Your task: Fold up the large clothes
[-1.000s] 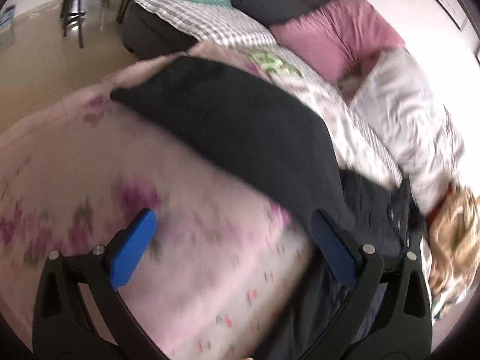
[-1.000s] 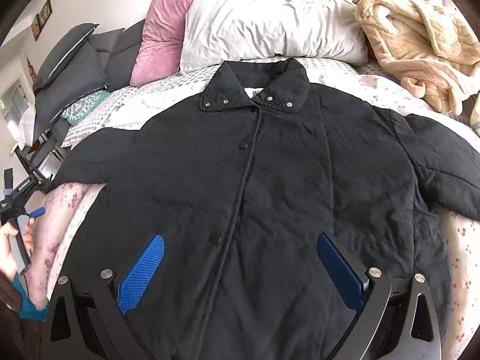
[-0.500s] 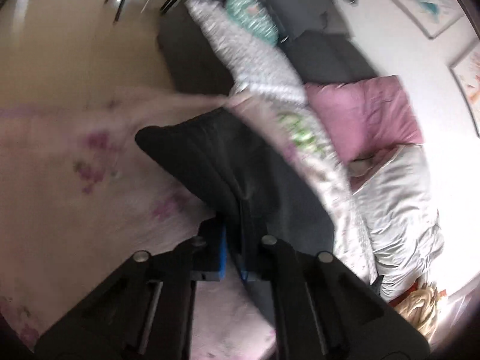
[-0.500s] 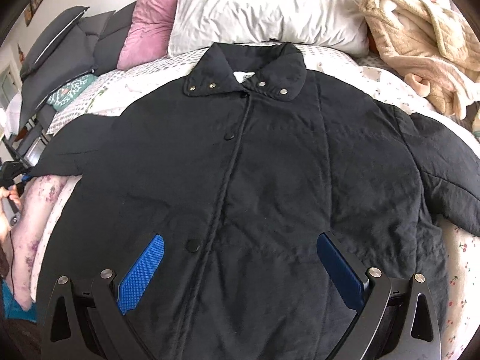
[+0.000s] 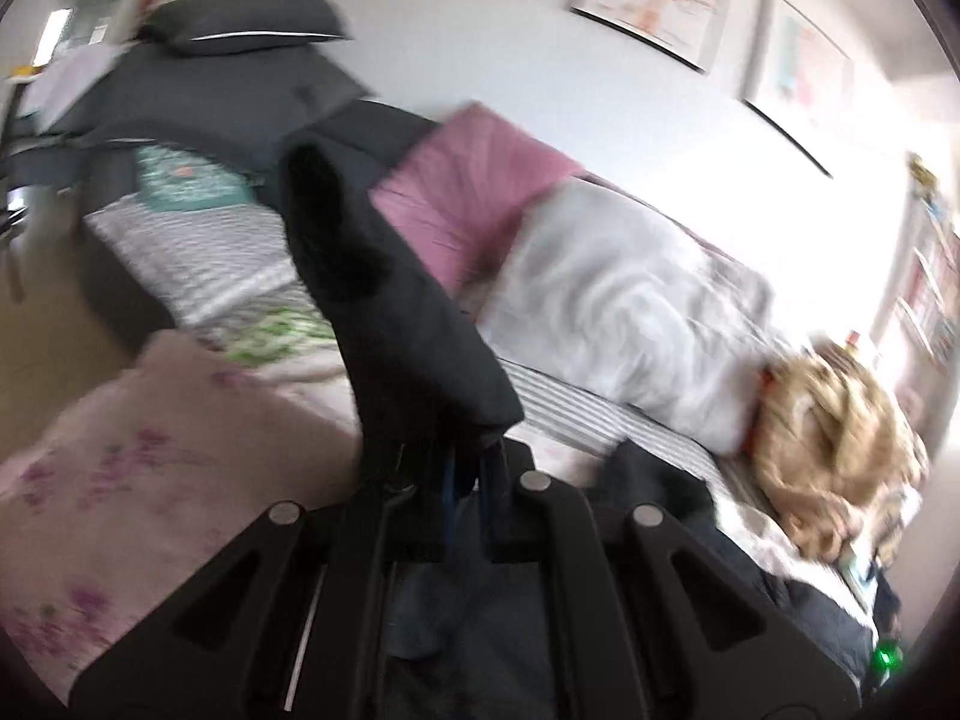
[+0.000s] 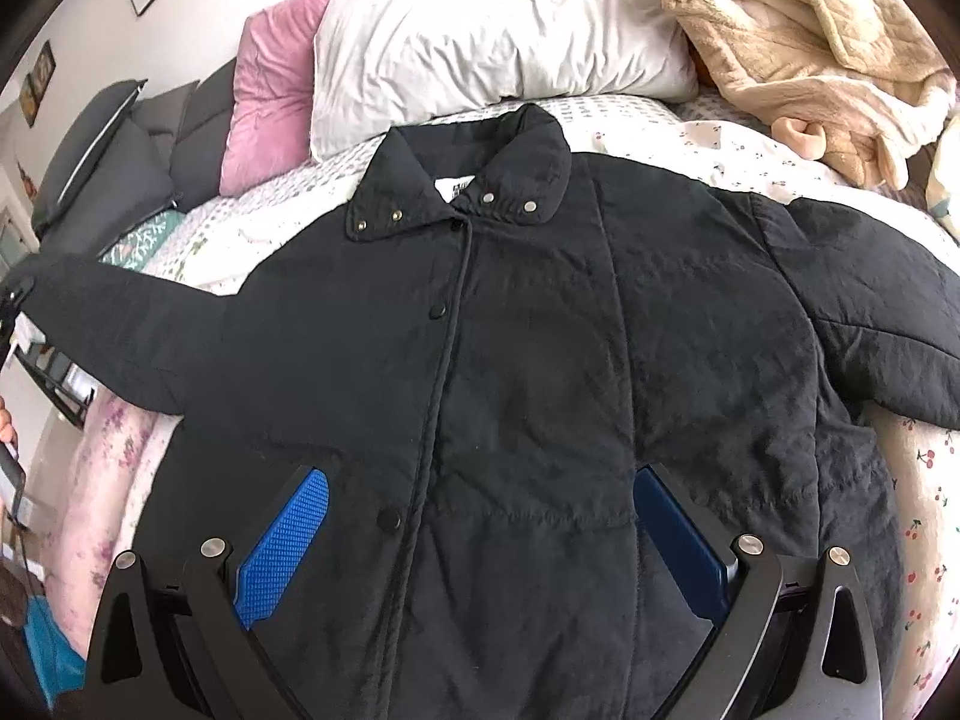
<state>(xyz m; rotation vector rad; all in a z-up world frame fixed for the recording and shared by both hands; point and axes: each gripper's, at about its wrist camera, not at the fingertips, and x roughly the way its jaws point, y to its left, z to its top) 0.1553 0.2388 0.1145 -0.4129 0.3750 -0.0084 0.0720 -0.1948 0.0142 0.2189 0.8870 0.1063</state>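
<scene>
A large black padded jacket (image 6: 516, 360) lies front up on the bed, collar toward the pillows, its snaps closed. My left gripper (image 5: 468, 474) is shut on the jacket's left sleeve (image 5: 384, 312) and holds it lifted off the bed; the cuff hangs above the fingers. In the right wrist view that sleeve (image 6: 120, 324) stretches out to the left edge. My right gripper (image 6: 480, 546) is open and empty, hovering over the jacket's lower front. The other sleeve (image 6: 870, 312) lies flat to the right.
A white pillow (image 6: 480, 30) and a pink cushion (image 6: 270, 78) sit at the head of the bed. A beige fleece robe (image 6: 810, 48) is bunched at the far right. A pink floral blanket (image 5: 150, 468) covers the left bed edge. Dark cushions (image 5: 228, 90) are beyond.
My left gripper closed on the left sleeve and lifted it up off the bed. My right gripper stayed open and edged forward over the jacket's front.
</scene>
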